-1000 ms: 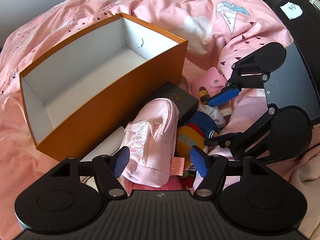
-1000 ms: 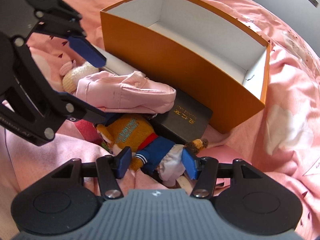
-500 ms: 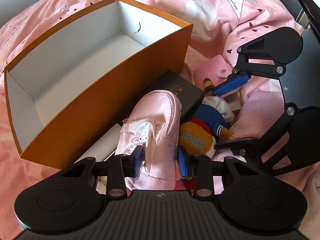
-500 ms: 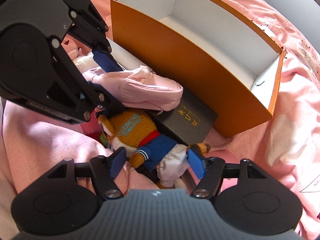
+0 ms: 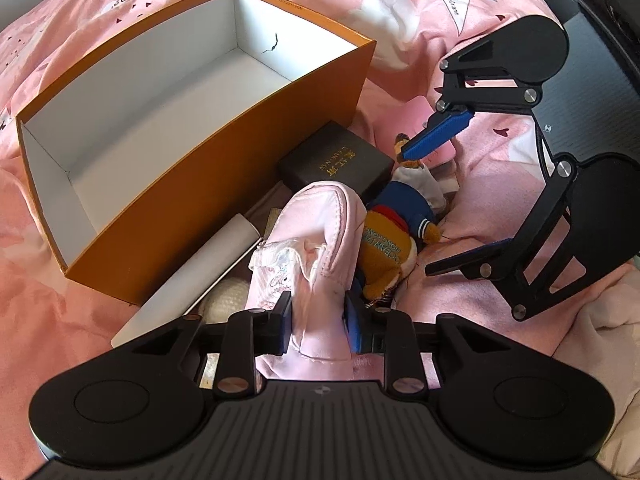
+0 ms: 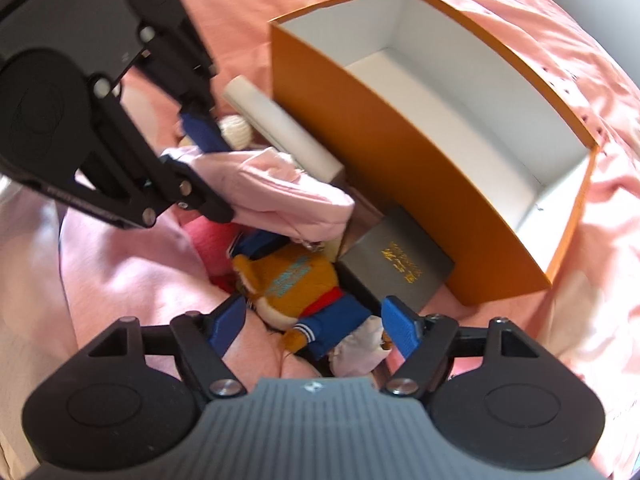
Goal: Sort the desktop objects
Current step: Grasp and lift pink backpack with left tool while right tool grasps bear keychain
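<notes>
My left gripper [image 5: 319, 324] points steeply down and its jaws are closing, with both pads pressing the near end of a pink fabric pouch [image 5: 316, 240]. The pouch [image 6: 272, 196] lies across a pile beside an empty orange box [image 5: 224, 160]. Right of the pouch lies a plush toy [image 5: 394, 236] in an orange shirt and blue jacket. My right gripper [image 6: 314, 326] hangs over the plush toy [image 6: 304, 284] and its jaws are opening. The toy's body sits between the fingers, and the pads stand clear of it. The box is white inside.
A dark box with gold lettering [image 5: 336, 160] leans by the orange box's corner. A long white box [image 5: 192, 276] and a white knitted ball [image 5: 224, 300] lie under the pouch. Everything rests on a rumpled pink bedspread [image 5: 400, 12]. A black surface [image 5: 600, 40] sits at far right.
The left jaws went from wide apart to clamped on the pink pouch. The right jaws spread wider around the plush toy, and the right gripper rolled and rose slightly.
</notes>
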The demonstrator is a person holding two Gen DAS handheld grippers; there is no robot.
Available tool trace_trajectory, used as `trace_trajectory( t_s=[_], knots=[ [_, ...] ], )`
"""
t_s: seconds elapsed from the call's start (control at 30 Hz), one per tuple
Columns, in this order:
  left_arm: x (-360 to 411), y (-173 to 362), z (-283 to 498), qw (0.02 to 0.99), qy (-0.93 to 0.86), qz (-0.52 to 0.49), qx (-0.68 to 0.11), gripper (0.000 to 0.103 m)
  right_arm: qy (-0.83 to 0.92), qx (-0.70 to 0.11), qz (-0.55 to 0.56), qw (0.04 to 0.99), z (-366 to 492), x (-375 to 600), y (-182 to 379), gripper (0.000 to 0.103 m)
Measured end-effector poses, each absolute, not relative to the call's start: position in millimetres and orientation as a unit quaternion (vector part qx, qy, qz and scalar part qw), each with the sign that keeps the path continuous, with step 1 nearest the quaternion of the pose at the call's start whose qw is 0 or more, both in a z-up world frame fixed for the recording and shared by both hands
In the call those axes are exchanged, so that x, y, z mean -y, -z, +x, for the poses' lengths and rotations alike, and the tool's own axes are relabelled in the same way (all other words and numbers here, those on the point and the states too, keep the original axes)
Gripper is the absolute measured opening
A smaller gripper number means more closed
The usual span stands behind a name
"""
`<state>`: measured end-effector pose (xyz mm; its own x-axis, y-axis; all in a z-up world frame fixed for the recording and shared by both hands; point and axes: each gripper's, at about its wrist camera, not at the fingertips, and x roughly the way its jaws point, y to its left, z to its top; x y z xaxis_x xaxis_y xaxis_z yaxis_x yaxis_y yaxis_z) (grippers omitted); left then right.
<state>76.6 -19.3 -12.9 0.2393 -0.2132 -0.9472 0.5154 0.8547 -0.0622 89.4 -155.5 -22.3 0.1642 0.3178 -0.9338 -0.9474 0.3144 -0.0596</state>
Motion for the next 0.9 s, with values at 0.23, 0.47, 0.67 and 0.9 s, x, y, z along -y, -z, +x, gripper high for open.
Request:
trace_trajectory(
  t_s=[0.23,0.47,0.67,0.9],
  knots=[
    [28.7,28.4,81.2,0.779,0.253,0.137,-0.557,0.050,-0.499,-0.432,-0.433,0.614,86.0,137.0,42.9,0.076],
    [34.3,38.4,84.3,0.781,0.256,0.149,-0.550,0.051,-0.509,-0.463,-0.427,0.587,108.1,125.9,60.8,0.076],
    [27.6,27.0,78.1,0.793,0.250,0.144,-0.536,0.031,-0.500,-0.466,-0.429,0.591,116.8,122.6,61.4,0.065],
    [5.3,6.0,78.2,0.808,0.243,0.080,-0.530,0.028,-0.493,-0.447,-0.437,0.606,118.6,127.2,40.6,0.054]
  ],
)
